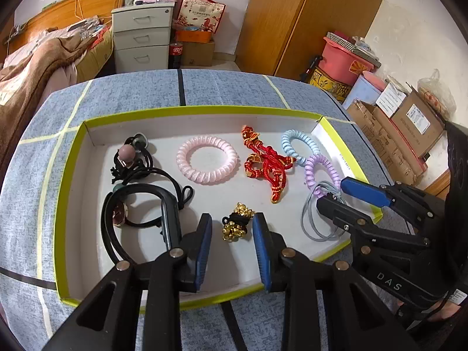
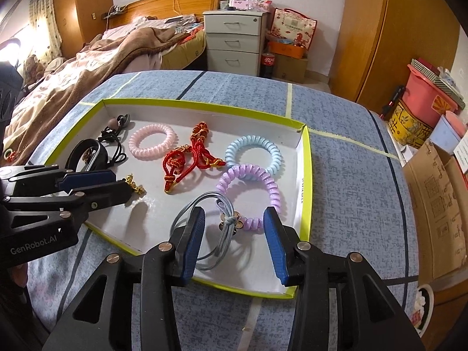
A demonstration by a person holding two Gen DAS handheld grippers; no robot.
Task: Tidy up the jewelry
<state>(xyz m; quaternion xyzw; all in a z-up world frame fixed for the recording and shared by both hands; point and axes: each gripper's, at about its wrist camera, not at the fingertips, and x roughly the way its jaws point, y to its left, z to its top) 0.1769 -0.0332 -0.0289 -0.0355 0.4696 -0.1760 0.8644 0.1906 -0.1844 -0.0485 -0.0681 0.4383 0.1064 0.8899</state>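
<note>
A white tray with a lime-green rim (image 1: pixel 204 111) (image 2: pixel 204 108) lies on the blue cloth. My left gripper (image 1: pixel 232 220) stands open around a black hair tie with gold bells (image 1: pixel 237 225), and its pads do not press on it. My right gripper (image 2: pixel 234 216) is open wide over a grey elastic with a flower charm (image 2: pixel 229 220) near the tray's front right corner. Also in the tray are a pink spiral tie (image 1: pixel 207 159), red knotted cords (image 1: pixel 263 163), a blue spiral tie (image 2: pixel 254 153), a purple spiral tie (image 2: pixel 248 187) and black ties with beads (image 1: pixel 131 158).
A black band with a watch (image 1: pixel 140 204) lies at the tray's left, close to my left fingers. A bed (image 2: pixel 102 67) stands behind on the left and a white drawer unit (image 2: pixel 234 44) at the back. Cardboard boxes (image 1: pixel 409 134) and a pink tub (image 1: pixel 342 58) stand at the right.
</note>
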